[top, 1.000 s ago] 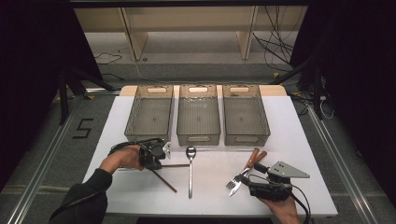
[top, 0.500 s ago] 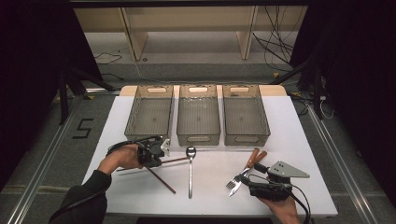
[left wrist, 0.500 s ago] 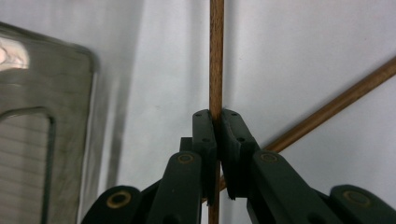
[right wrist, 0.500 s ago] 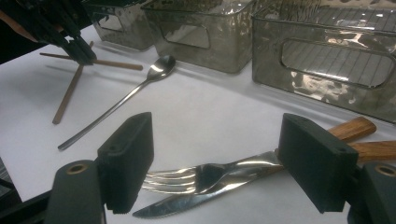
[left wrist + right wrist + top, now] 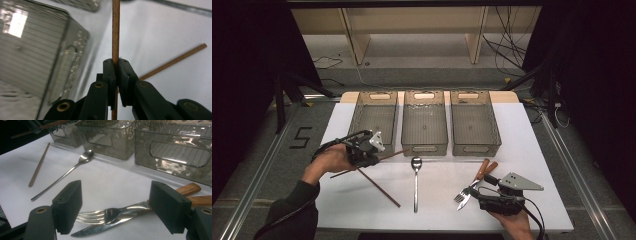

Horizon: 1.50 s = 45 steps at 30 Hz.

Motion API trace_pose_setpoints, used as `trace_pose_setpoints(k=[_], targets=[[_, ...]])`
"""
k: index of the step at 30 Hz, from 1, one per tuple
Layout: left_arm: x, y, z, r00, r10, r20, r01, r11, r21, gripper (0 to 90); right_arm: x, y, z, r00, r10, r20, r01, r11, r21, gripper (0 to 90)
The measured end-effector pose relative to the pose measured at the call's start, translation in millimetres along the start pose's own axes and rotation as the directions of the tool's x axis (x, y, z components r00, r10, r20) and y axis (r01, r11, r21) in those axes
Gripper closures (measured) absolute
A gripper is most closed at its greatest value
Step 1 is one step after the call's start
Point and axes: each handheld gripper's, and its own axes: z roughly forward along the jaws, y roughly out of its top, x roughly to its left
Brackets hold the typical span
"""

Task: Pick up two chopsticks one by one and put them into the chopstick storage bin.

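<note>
While left gripper (image 5: 115, 75) jaws clamp chopstick (image 5: 115, 30), right gripper (image 5: 120, 207) jaws gape, empty.

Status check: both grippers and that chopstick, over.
Left gripper shut on one chopstick, lifted by the left bin. Right gripper open over fork and knife. Second chopstick on table.

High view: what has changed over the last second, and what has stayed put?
The left gripper, shut on one chopstick, has lifted it off the table and carried it up toward the left bin. The other chopstick, spoon, fork and knife lie as before. The right gripper stays open by the fork and knife.
</note>
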Motion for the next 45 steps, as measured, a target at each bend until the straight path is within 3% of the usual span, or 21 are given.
trace_pose_setpoints(k=[4, 5, 6, 8, 9, 14, 17, 18, 20, 22, 25, 28, 33, 38, 39, 40, 42, 44, 45], targets=[[16.6, 0.3, -8.1, 0.9937, -0.100, -0.049, 0.098, 0.9942, -0.044, 84.4, 0.3, 0.2, -0.3, 1.0000, 0.000, -0.006, 0.000, 1.000, -0.010, 27.4], [16.6, 0.3, -8.1, 0.9937, -0.100, -0.049, 0.098, 0.9942, -0.044, 84.4, 0.4, 0.2, -0.5, 1.0000, -0.001, -0.006, 0.000, 1.000, -0.009, 27.4], [23.5, 0.4, -9.9, 0.9889, -0.139, -0.051, 0.136, 0.9889, -0.059, 84.4, 0.3, 0.2, -0.5, 1.0000, -0.002, -0.006, 0.002, 1.000, -0.011, 27.4], [26.8, 0.9, -10.9, 0.9868, -0.153, -0.052, 0.150, 0.9868, -0.061, 84.4, 0.3, 0.2, -0.5, 1.0000, -0.002, -0.007, 0.002, 1.000, -0.013, 27.4], [33.1, 2.3, -13.3, 0.9822, -0.177, -0.061, 0.174, 0.9829, -0.061, 84.4, 0.1, 0.3, -0.7, 1.0000, -0.001, -0.007, 0.001, 1.000, -0.013, 27.4], [46.3, 6.9, -19.4, 0.9767, -0.197, -0.086, 0.192, 0.9794, -0.062, 84.4, -0.1, 0.1, -0.5, 1.0000, -0.002, -0.007, 0.001, 1.000, -0.011, 27.4], [57.3, 11.0, -24.7, 0.9678, -0.226, -0.111, 0.218, 0.9729, -0.076, 84.4, -0.2, 0.2, -0.5, 1.0000, -0.001, -0.008, 0.001, 1.000, -0.010, 27.4], [60.7, 12.4, -26.2, 0.9674, -0.226, -0.114, 0.217, 0.9726, -0.083, 84.4, -0.2, 0.2, -0.5, 1.0000, -0.001, -0.008, 0.001, 1.000, -0.010, 27.4], [70.2, 17.5, -29.3, 0.9579, -0.248, -0.144, 0.233, 0.9656, -0.116, 84.4, -0.2, 0.0, -0.2, 1.0000, -0.001, -0.008, 0.001, 1.000, -0.009, 27.4], [74.4, 18.9, -30.6, 0.9598, -0.239, -0.147, 0.223, 0.9676, -0.117, 84.4, -0.1, 0.0, -0.1, 1.0000, 0.000, -0.008, 0.000, 1.000, -0.006, 27.4], [84.5, 23.9, -31.0, 0.9541, -0.249, -0.167, 0.230, 0.9652, -0.124, 84.5, -0.1, 0.1, -0.1, 1.0000, 0.000, -0.009, 0.000, 1.000, -0.006, 27.4], [90.3, 30.1, -31.8, 0.9545, -0.240, -0.177, 0.217, 0.9665, -0.136, 84.4, -0.5, 0.1, -0.4, 1.0000, -0.001, -0.009, 0.001, 1.000, -0.009, 27.4], [98.4, 40.2, -33.9, 0.9414, -0.238, -0.239, 0.203, 0.9655, -0.164, 84.4, -0.6, 0.1, 0.1, 0.9999, -0.001, -0.012, 0.001, 1.000, -0.005, 27.4], [111.8, 41.4, -28.9, 0.9299, -0.281, -0.238, 0.238, 0.9517, -0.194, 84.4, -0.2, 0.2, -0.5, 0.9999, -0.003, -0.016, 0.003, 1.000, -0.012, 27.4], [116.5, 41.1, -27.3, 0.9233, -0.301, -0.239, 0.254, 0.9449, -0.207, 84.4, -0.4, 0.3, -0.6, 0.9999, 0.000, -0.016, 0.000, 1.000, -0.012, 27.3], [116.5, 41.1, -27.3, 0.9233, -0.301, -0.239, 0.254, 0.9449, -0.207, 84.4, -0.4, 0.3, -0.7, 0.9999, 0.000, -0.017, -0.001, 1.000, -0.013, 27.3], [119.7, 41.6, -24.9, 0.9152, -0.334, -0.226, 0.280, 0.9299, -0.238, 84.4, -0.3, 0.4, -0.6, 0.9998, 0.000, -0.019, -0.001, 1.000, -0.013, 27.1], [120.5, 41.9, -24.2, 0.9141, -0.335, -0.228, 0.281, 0.9296, -0.238, 84.4, 0.0, 0.6, -0.7, 0.9997, -0.001, -0.023, 0.001, 1.000, -0.017, 27.1], [121.2, 42.4, -22.7, 0.9097, -0.349, -0.225, 0.293, 0.9232, -0.249, 84.4, 0.0, 0.6, -0.6, 0.9997, -0.006, -0.023, 0.005, 1.000, -0.020, 27.1]])
